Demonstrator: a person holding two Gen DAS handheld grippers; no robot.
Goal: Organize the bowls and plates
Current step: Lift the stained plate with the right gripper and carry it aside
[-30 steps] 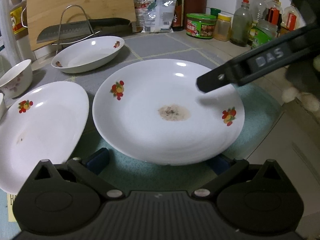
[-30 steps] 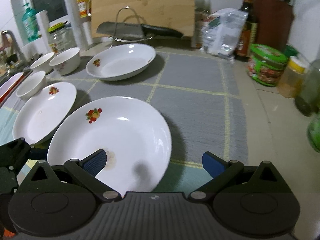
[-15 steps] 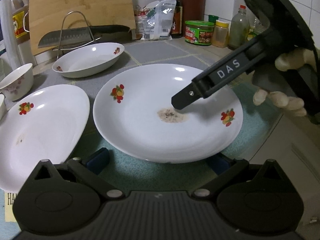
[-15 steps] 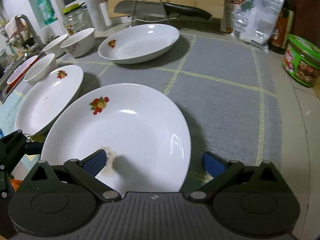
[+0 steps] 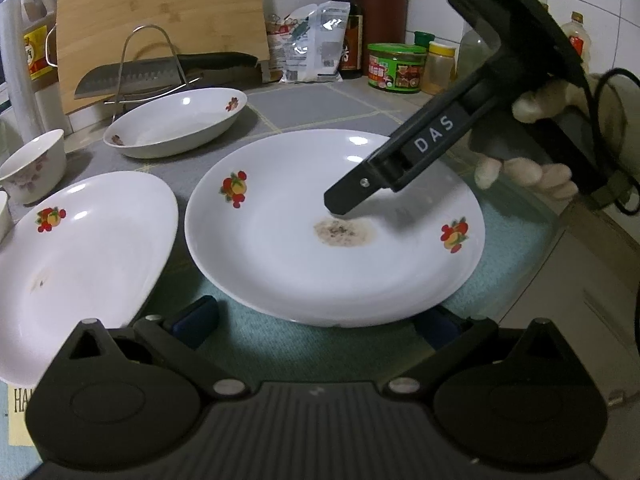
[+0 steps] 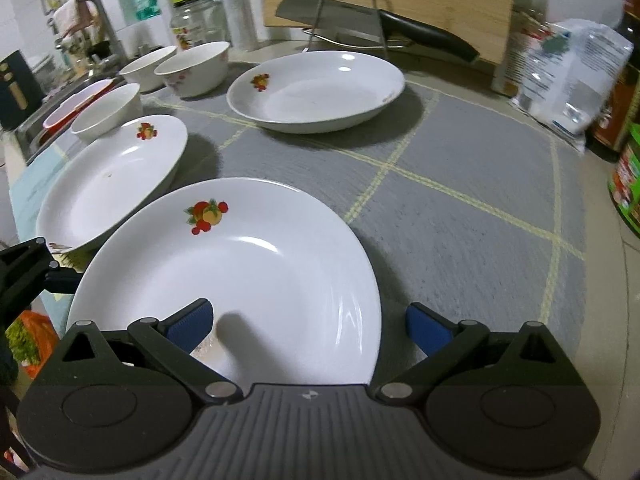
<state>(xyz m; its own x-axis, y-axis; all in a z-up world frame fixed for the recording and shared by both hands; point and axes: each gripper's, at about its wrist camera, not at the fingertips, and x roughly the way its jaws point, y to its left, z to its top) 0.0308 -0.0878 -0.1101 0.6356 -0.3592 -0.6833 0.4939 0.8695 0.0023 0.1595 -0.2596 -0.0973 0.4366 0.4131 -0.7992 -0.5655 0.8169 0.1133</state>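
Observation:
A white plate with fruit prints and a brown stain (image 5: 332, 232) lies on the mat in front of me; it also shows in the right wrist view (image 6: 240, 272). My left gripper (image 5: 316, 322) is open, its pads at the plate's near rim. My right gripper (image 6: 308, 324) is open astride the plate's right rim, one finger (image 5: 360, 188) above the stain and the other outside the rim. A second plate (image 5: 76, 256) lies to the left, shown too in the right wrist view (image 6: 116, 176). A deeper dish (image 5: 180, 124) sits behind, also in the right wrist view (image 6: 316, 88).
Several small bowls (image 6: 192, 68) stand at the left by the sink. A knife on a wire rack (image 5: 160, 72) and a cutting board (image 5: 160, 12) stand at the back. Jars and bottles (image 5: 396, 66) line the back right. The counter edge (image 5: 580, 280) runs on the right.
My right gripper has moved in over the stained plate, its finger now above the stain. My left gripper has barely moved.

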